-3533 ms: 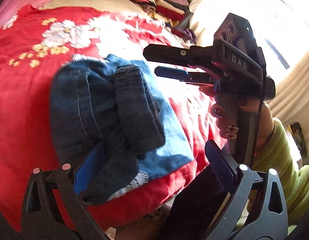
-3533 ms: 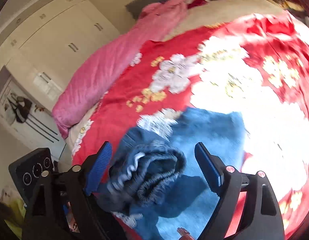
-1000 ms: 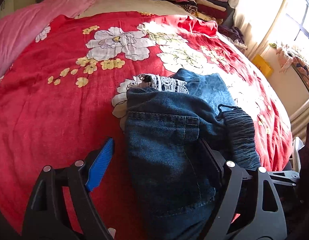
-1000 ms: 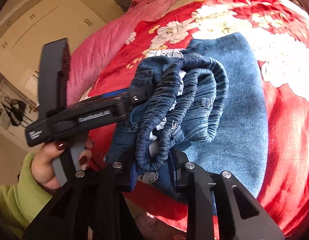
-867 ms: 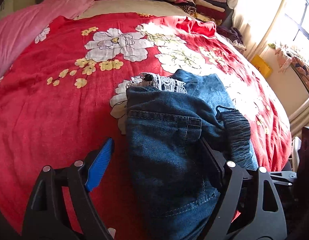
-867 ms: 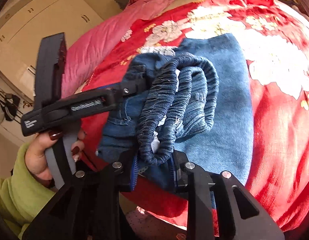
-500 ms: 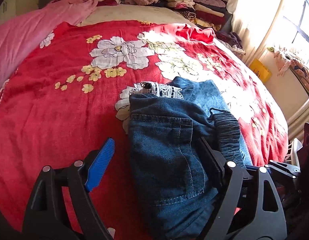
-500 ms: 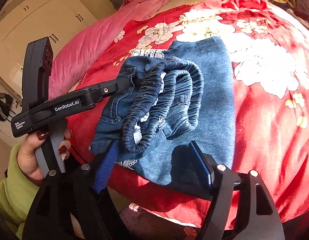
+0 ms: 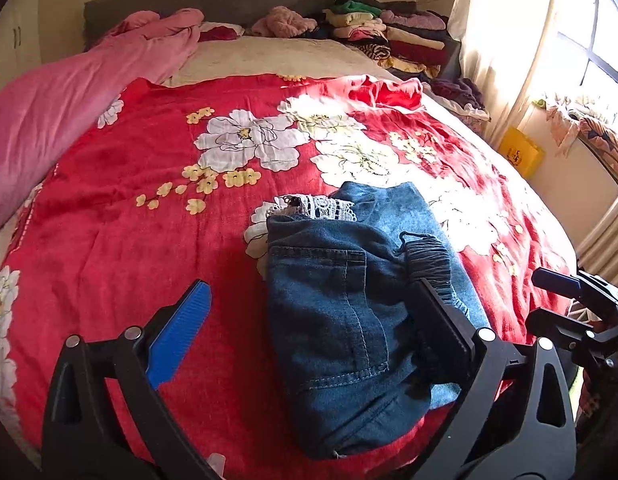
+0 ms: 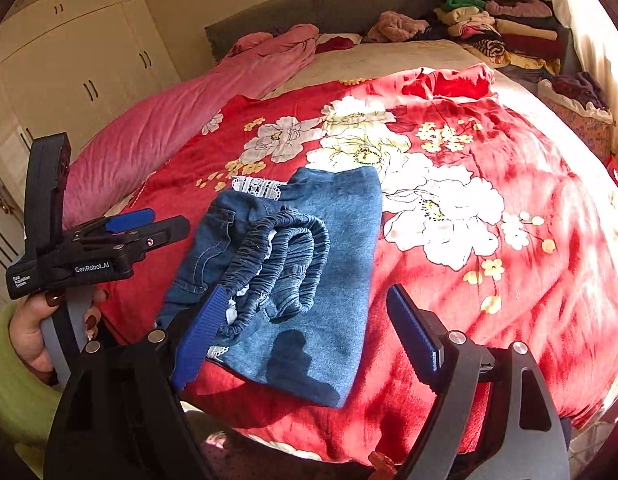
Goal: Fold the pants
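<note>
Folded denim pants [image 9: 349, 320] lie near the foot edge of the bed, on its red floral bedspread [image 9: 109, 240], as I work both tools from afar. From the left wrist view I see my left tool [image 9: 309, 328] with jaws spreading wide, the pants between them but pressed by neither pad; the right tool's black tips poke in at the frame's right edge. Only the right wrist view shows the hand [image 10: 33, 332] in a green sleeve gripping the left tool's handle, and the pants' gathered elastic waistband [image 10: 277, 256] lying on top. My right tool [image 10: 305, 336] is opening too, nothing clamped. A stack of folded clothes [image 9: 389, 36] sits by the headboard in both views.
</note>
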